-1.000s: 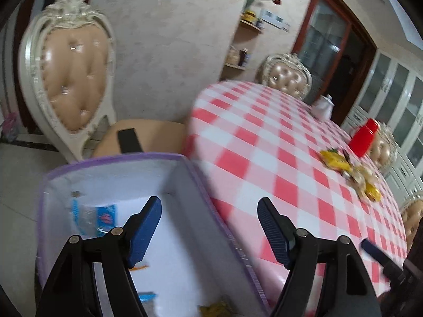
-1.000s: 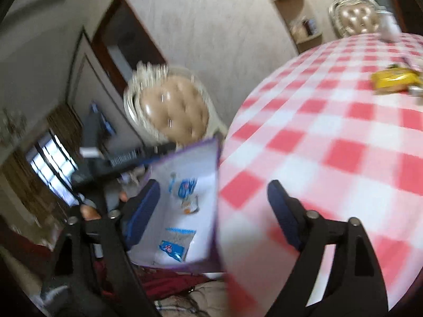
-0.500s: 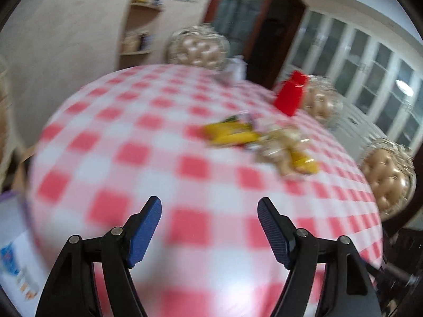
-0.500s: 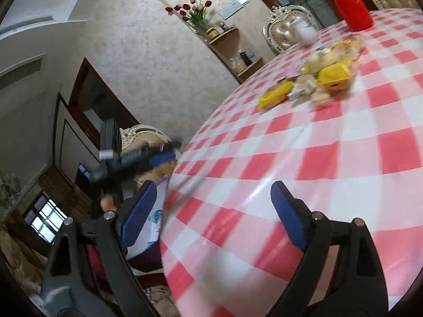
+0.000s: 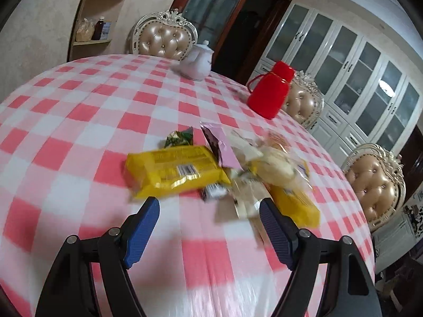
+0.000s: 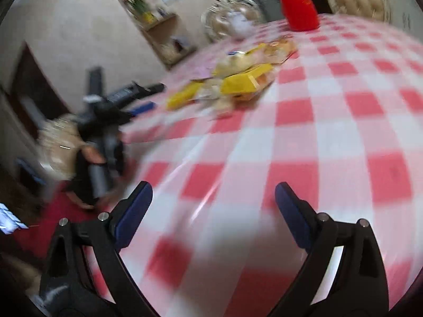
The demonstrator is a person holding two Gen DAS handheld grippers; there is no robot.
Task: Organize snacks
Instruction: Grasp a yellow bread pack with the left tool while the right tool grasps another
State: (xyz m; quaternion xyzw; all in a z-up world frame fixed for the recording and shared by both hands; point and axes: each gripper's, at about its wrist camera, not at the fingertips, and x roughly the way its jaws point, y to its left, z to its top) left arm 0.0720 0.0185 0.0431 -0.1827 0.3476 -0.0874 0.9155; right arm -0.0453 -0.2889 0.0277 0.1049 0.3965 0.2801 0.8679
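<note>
A heap of snack packets lies on the red-and-white checked table (image 5: 79,121): a long yellow pack (image 5: 171,170), a pink wrapper (image 5: 224,145), a small green packet (image 5: 179,137), pale bread bags (image 5: 275,166) and another yellow pack (image 5: 293,200). My left gripper (image 5: 208,206) hovers just short of the heap, jaws opening, nothing between them. My right gripper (image 6: 211,192) is over bare cloth, well short of the snack heap (image 6: 238,79), its jaws opening and empty. In the blurred right wrist view the left gripper (image 6: 142,97) shows at the table's left edge, held by a hand (image 6: 90,155).
A red flask (image 5: 269,92) and a white teapot (image 5: 197,63) stand beyond the snacks. Padded ornate chairs (image 5: 164,39) ring the table. A wall shelf (image 5: 97,21) and white glazed cabinets (image 5: 357,60) stand behind.
Both views have swung from the purple-edged box beside the table to the tabletop. The snack heap is now close in front of the left gripper. The right jaws have widened.
</note>
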